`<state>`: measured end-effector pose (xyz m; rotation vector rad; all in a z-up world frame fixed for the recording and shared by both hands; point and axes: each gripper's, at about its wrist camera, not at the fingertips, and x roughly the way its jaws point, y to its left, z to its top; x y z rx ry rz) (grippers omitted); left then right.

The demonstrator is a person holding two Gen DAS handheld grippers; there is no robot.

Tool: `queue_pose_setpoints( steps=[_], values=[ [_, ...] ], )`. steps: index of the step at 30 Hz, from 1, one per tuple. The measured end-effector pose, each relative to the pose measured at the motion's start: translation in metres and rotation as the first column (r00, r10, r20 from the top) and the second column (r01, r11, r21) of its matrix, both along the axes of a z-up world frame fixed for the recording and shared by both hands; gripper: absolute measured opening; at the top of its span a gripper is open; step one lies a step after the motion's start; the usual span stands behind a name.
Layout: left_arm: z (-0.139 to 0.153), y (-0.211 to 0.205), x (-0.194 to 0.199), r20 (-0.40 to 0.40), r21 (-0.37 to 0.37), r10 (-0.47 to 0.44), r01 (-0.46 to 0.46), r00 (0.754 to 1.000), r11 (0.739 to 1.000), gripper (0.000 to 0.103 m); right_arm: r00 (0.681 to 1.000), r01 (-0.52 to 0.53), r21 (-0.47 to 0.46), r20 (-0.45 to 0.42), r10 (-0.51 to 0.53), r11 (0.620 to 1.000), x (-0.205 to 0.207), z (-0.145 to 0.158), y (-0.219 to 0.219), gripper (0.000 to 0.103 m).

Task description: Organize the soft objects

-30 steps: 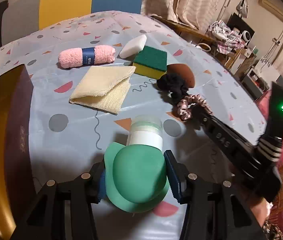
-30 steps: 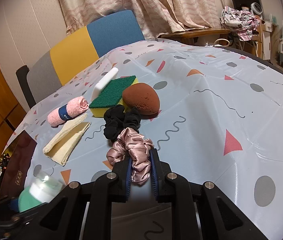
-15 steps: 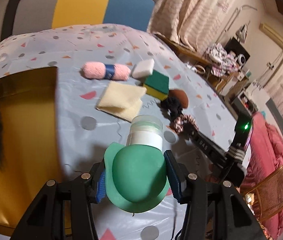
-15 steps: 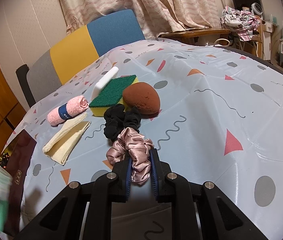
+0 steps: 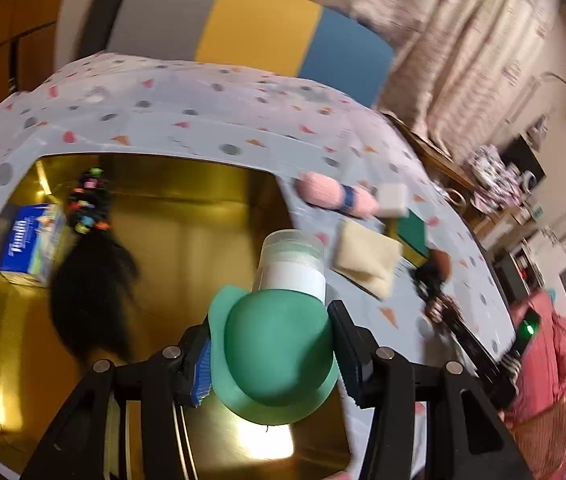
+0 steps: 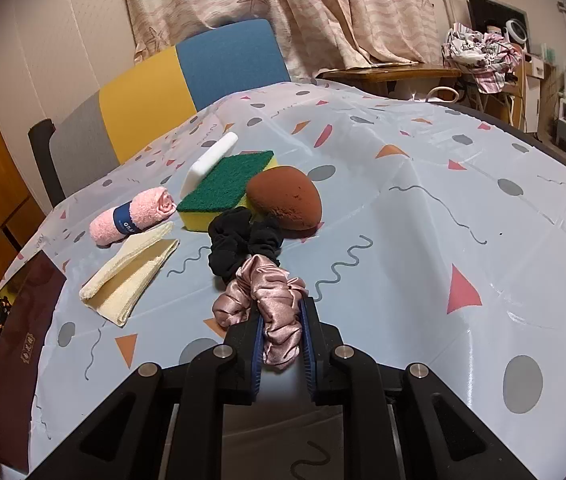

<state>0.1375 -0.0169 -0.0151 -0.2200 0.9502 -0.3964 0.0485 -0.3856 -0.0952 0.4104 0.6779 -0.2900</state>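
Observation:
My left gripper is shut on a green squeeze bottle with a white collar and clear cap, held over the gold-lined box. In the box lie a black hairpiece with coloured clips and a blue tissue pack. My right gripper is shut on a pink satin scrunchie that rests on the tablecloth. Beyond it lie a black scrunchie, a brown sponge, a green-yellow scouring sponge, a white foam block, a pink rolled towel and a cream cloth.
The box's dark red wall stands at the table's left edge in the right wrist view. A grey, yellow and blue chair stands behind the table. A wooden side table with clothes is at the back right.
My left gripper has carried the green bottle leftward from above the tablecloth to above the gold box. The right gripper has stayed still on the pink scrunchie.

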Motion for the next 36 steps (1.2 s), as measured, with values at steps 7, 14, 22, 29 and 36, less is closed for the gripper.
queue_pose_setpoints(
  steps=[7, 14, 22, 29, 36],
  values=[
    [-0.018, 0.03, 0.051, -0.055, 0.05, 0.087, -0.084, 0.995, 0.995, 0.051, 1.0, 0.002, -0.031, -0.019, -0.002, 1.0, 0.002, 0.001, 0.004, 0.017],
    [-0.036, 0.05, 0.088, -0.085, 0.1, 0.174, -0.165, 0.981, 0.981, 0.055, 0.999, 0.001, -0.057, -0.038, -0.003, 0.998, 0.004, 0.001, 0.008, 0.017],
    [-0.033, 0.066, 0.088, -0.077, 0.075, 0.212, -0.206, 0.974, 0.976, 0.063, 0.999, -0.002, -0.078, -0.054, -0.003, 0.997, 0.006, 0.001, 0.011, 0.017],
    [-0.021, 0.071, 0.048, -0.019, 0.004, 0.182, -0.182, 0.983, 0.983, 0.064, 0.998, -0.007, -0.078, -0.057, 0.003, 0.997, 0.006, 0.001, 0.011, 0.017],
    [-0.01, 0.068, 0.007, 0.052, 0.002, 0.128, -0.129, 0.99, 0.992, 0.064, 0.998, -0.03, -0.057, -0.053, 0.027, 0.998, 0.004, 0.008, 0.012, 0.017]
  ],
)
